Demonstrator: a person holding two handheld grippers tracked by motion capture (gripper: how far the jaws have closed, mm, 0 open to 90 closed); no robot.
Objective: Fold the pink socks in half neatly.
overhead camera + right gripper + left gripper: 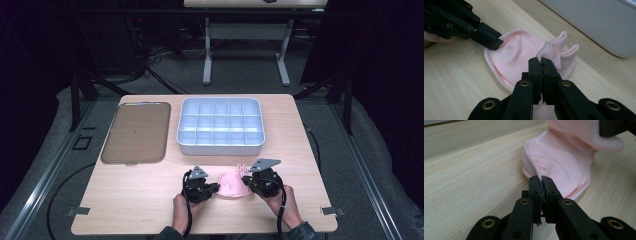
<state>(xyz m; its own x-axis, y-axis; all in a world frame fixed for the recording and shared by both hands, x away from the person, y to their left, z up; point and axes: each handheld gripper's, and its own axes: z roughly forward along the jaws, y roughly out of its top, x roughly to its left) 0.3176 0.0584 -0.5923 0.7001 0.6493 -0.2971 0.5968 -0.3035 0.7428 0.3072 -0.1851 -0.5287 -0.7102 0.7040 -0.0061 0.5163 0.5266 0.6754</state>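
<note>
At the near edge of the bench point(125, 210), the person's forearms enter cut off by the frame, and each hand wraps a hand-held gripper so that most of each palm is hidden. The left hand-held gripper point(216, 187) lies low and points toward the person's right; in the left gripper view its jaws are pressed together on a thin edge of a pink sock point(233, 185), with the pinched cloth itself too slim to make out between the pads. The right hand-held gripper point(246, 179) points toward the person's left, angled slightly down, and its jaws are clamped on the sock's ribbed cuff point(559, 53), which stands up crumpled behind them. The sock rests on the bench between the two grippers, near the front edge and centre-right. Its long axis runs roughly across the bench from one gripper to the other, the rounded end toward the left gripper and the cuff toward the right one. Part of the sock is covered by the right gripper's body in the high view. Farther back stands a white compartment tray point(221, 148), and to its left a flat brown tray point(136, 132).
</note>
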